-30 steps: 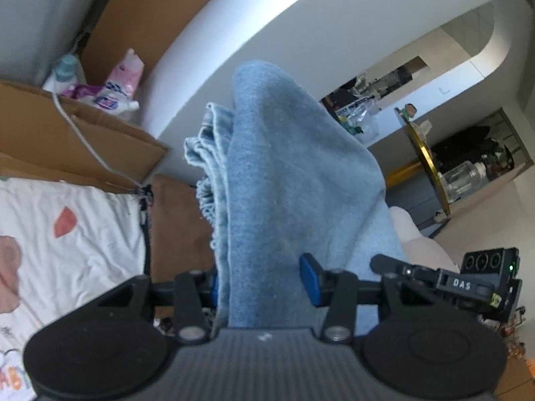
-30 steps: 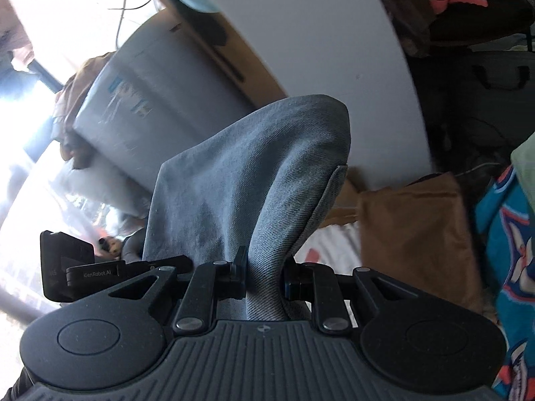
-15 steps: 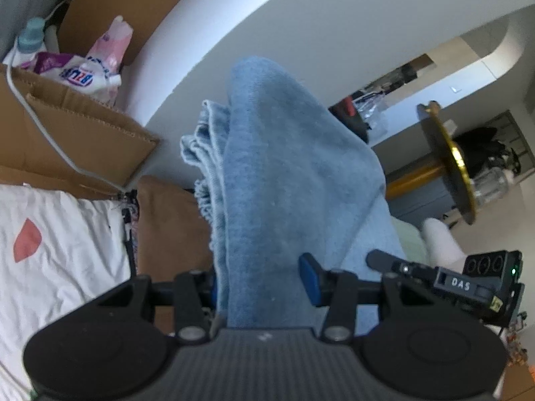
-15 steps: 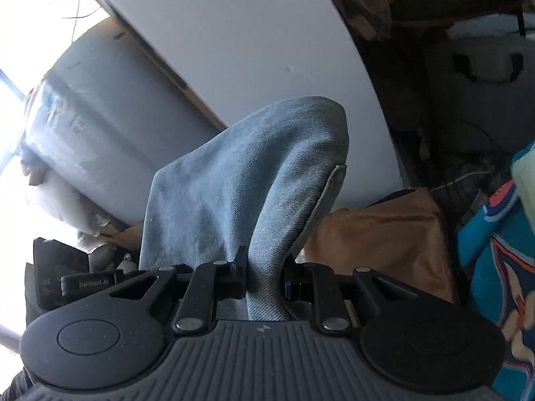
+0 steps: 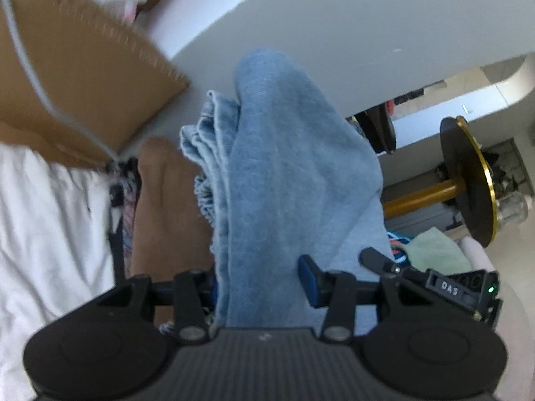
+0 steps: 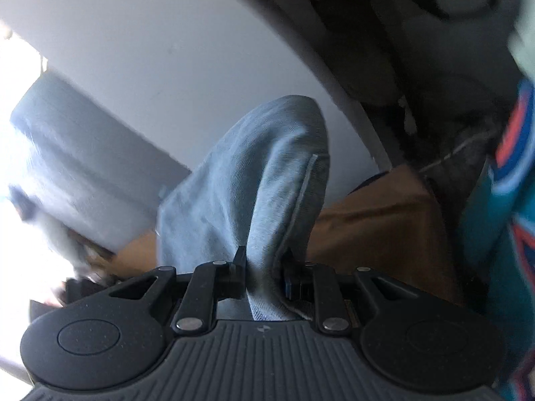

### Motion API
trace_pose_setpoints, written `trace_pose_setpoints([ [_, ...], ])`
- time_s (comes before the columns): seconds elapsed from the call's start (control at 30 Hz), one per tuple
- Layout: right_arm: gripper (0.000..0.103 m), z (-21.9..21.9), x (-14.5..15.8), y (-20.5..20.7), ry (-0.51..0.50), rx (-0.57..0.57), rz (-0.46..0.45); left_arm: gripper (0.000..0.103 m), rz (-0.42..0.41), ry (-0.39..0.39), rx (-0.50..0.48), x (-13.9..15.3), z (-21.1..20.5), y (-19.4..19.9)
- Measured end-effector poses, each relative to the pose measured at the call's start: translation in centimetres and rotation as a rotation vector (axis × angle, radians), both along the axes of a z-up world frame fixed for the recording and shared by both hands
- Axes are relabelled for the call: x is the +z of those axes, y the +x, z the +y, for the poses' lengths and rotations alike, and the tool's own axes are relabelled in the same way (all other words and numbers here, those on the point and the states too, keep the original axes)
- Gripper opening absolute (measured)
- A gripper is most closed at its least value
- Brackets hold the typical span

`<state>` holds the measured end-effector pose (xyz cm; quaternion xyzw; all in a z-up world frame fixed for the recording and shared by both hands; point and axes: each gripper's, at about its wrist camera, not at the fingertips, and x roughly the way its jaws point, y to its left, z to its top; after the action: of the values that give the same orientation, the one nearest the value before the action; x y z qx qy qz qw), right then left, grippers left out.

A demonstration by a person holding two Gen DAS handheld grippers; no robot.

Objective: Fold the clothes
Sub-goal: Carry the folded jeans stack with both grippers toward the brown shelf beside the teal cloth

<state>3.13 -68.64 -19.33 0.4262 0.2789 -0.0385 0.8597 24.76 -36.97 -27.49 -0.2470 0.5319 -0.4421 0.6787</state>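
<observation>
A light blue denim garment (image 5: 287, 173) with a frayed hem fills the middle of the left wrist view, bunched and rising away from me. My left gripper (image 5: 260, 284) is shut on it, the cloth thick between the blue pads. In the right wrist view another part of the same blue denim garment (image 6: 260, 180) arches up in a fold. My right gripper (image 6: 264, 270) is shut on that fold, with its jaws pressed close on the cloth. The rest of the garment hangs out of sight.
A brown cloth (image 5: 164, 220) and a white sheet (image 5: 50, 234) lie below left, under a cardboard box (image 5: 73, 67) with a grey cable. A gold-rimmed round table (image 5: 468, 180) stands right. In the right wrist view there are a brown cloth (image 6: 378, 227), a teal patterned fabric (image 6: 501, 200) and a white wall (image 6: 167, 50).
Both grippers have swung with the denim still held. The cardboard box has grown nearer in the left wrist view, and the right wrist view has tipped further toward the white wall.
</observation>
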Motion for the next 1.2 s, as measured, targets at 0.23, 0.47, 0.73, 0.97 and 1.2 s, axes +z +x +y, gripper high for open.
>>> trace_pose_setpoints([
  [0.23, 0.021, -0.5, -3.8, -0.7, 0.006, -0.047, 0.09, 0.046, 0.087, 0.027, -0.029, -4.0, -2.2, -0.3],
  [0.47, 0.021, -0.1, -3.3, -0.6, -0.012, -0.031, 0.085, 0.046, 0.15, 0.009, -0.008, -4.5, -1.5, -0.2],
  [0.73, 0.02, 0.4, -4.1, 1.2, -0.089, -0.029, 0.146, 0.048, 0.156, 0.037, 0.001, -5.9, -1.3, 0.9],
  [0.97, 0.021, 1.6, -5.9, 1.7, -0.196, -0.1, 0.202, 0.052, 0.031, 0.225, -0.065, -4.8, -2.0, 2.6],
  [1.2, 0.025, 1.7, -6.2, 1.1, -0.204, -0.17, 0.206, 0.05, -0.164, 0.36, -0.075, 2.0, -0.7, 2.8],
])
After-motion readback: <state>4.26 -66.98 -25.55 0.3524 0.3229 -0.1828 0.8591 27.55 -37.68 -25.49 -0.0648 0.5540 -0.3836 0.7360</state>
